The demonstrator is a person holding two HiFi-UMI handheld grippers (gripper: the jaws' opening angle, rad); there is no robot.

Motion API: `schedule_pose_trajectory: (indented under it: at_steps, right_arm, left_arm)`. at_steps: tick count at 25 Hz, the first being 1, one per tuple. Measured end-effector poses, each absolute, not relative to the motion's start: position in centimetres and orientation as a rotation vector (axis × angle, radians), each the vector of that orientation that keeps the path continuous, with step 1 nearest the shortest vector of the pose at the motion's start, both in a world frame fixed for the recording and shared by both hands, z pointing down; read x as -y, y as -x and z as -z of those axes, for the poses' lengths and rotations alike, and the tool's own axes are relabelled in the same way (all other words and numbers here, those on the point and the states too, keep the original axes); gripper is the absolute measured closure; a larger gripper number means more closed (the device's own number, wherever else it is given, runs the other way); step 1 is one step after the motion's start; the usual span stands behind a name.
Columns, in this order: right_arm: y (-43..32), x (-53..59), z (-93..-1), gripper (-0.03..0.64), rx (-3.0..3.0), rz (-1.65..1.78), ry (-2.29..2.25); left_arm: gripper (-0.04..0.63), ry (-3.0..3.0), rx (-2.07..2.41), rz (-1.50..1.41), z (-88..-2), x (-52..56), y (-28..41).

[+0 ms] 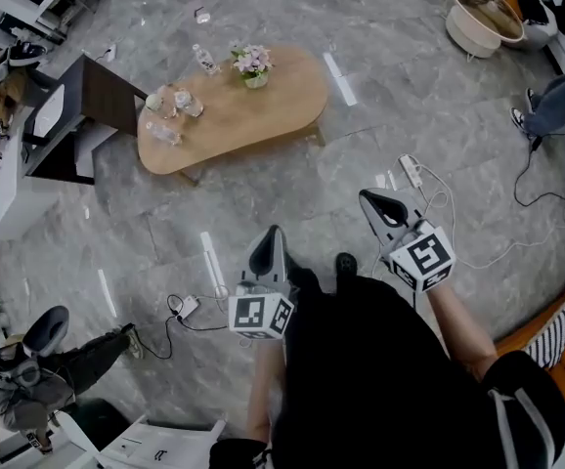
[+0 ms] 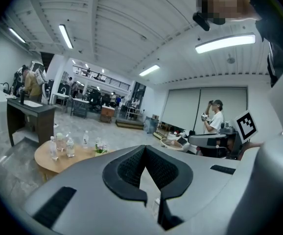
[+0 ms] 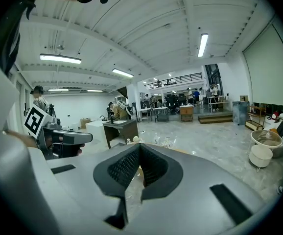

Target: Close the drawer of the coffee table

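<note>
Floor (image 1: 292,193): grey stone tiles. A wide bare stretch runs from the person's feet up to the coffee table, which leaves plenty of room to walk in.
Coffee table (image 1: 263,106): oval wooden top, well ahead of both grippers. No view shows its drawer; it is likely under the top, on a side hidden from above.
Dark desk (image 1: 97,96): just beside the coffee table's left end. It narrows the way in on that side, so the near long edge looks like the freer approach.
Left gripper (image 1: 273,237): jaws pressed together with nothing between them. It is held out in front and aimed roughly at the coffee table, well apart from it.
Right gripper (image 1: 372,203): jaws also pressed together and empty, alongside the left gripper. Closed jaws suit the task, since a drawer front probably needs a push and not a pinch.
Power strip and cables (image 1: 412,171): on the floor between the right gripper and the coffee table's right end, something to step around.
Bottles (image 1: 204,59): clustered on the coffee table's left and far part, where a hard shove could rock them.
Flower pot (image 1: 253,78): near the coffee table's far edge.
</note>
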State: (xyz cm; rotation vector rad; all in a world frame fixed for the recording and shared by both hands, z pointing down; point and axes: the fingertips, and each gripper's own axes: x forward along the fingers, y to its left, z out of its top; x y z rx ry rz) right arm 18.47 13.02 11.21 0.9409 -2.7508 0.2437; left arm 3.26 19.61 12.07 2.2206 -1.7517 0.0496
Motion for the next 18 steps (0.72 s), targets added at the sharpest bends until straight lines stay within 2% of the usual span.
schedule_pose_trajectory:
  at_steps: [7,18]
  right_arm:
    - [-17.8,-16.0,-8.9,0.604,2.830,-0.217,-0.903]
    - [-15.6,-19.0,-8.5,0.604,2.827,-0.175,-0.858]
  left_arm:
    - [0.583,-2.297,1.772,-0.057,-8.9,-22.3,-3.7]
    - [0.583,-2.270,1.798,-0.030,-8.8,-24.8,-1.4]
